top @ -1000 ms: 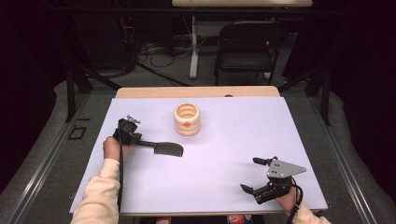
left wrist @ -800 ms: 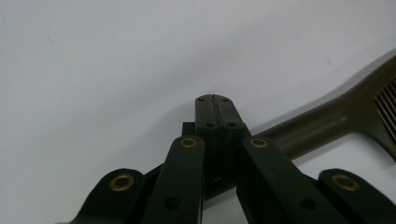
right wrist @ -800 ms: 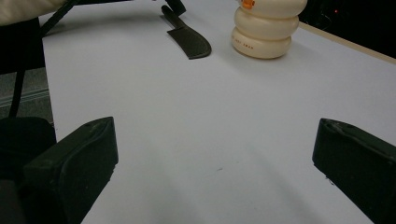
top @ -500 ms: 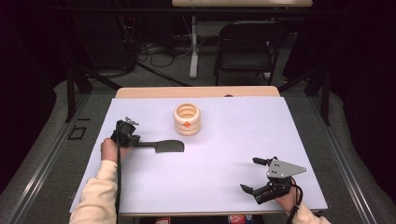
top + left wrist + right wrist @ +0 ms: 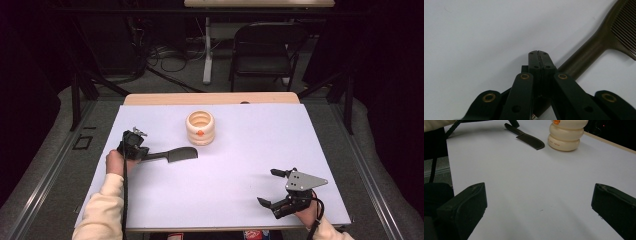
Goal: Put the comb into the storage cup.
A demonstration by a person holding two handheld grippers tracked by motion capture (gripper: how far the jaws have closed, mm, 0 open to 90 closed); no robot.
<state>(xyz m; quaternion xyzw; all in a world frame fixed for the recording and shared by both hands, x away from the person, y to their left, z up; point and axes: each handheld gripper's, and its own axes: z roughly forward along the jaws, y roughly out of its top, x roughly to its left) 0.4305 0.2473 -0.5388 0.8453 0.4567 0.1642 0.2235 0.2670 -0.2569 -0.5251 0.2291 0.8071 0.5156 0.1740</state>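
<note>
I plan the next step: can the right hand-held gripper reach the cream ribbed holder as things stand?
Probably yes. The right hand-held gripper has open, empty jaws, and bare table lies between it and the cream ribbed holder. The comb lies off to the side.

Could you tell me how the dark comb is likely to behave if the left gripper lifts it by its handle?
The comb looks like thin, flat plastic, so probably light and fairly stiff. The left gripper seems shut on the handle's end, so the toothed end may droop or pivot. Its smooth handle could slip.
</note>
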